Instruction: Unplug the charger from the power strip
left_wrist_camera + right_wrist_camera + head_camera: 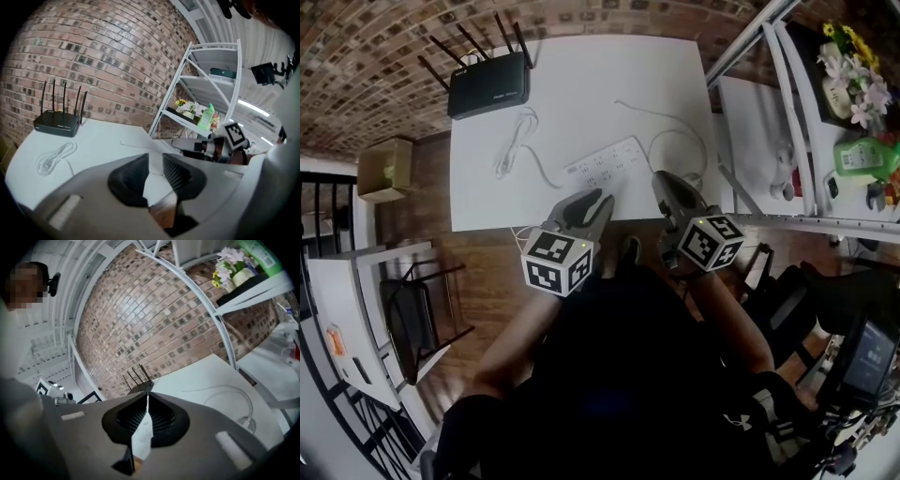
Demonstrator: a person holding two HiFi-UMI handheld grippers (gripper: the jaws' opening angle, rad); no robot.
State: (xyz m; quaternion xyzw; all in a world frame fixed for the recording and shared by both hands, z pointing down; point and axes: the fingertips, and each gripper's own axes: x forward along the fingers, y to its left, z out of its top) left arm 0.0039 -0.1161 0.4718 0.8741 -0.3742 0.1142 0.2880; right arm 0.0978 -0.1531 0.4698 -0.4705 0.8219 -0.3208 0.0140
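Hands are holding two grippers low in the head view, above the near edge of the white worktop point(581, 75), and neither is touching anything on it. The power strip point(605, 162) is lying at an angle in the middle of the worktop, just beyond both sets of fingertips. A thin white cable point(680, 131) is looping away from its right end towards the right edge. No plug seems to be standing in the strip, though the sockets are too small to read surely, and the charger itself cannot be picked out.

Judging from this, the unplugging step is either already done or not yet begun. If a plug is sitting in the strip, the next move is calling for one gripper to steady the strip while the other opens, closes on the plug and pulls straight out.

The left gripper point(598, 197) is holding its fingers point(133, 178) narrowly apart, with only bare worktop showing through the gap. The right gripper point(666, 178) is pressing its fingers point(161, 416) fully together on nothing. A black router point(487, 86) is sitting at the upper left, with a coiled white cord point(511, 150) just below it.
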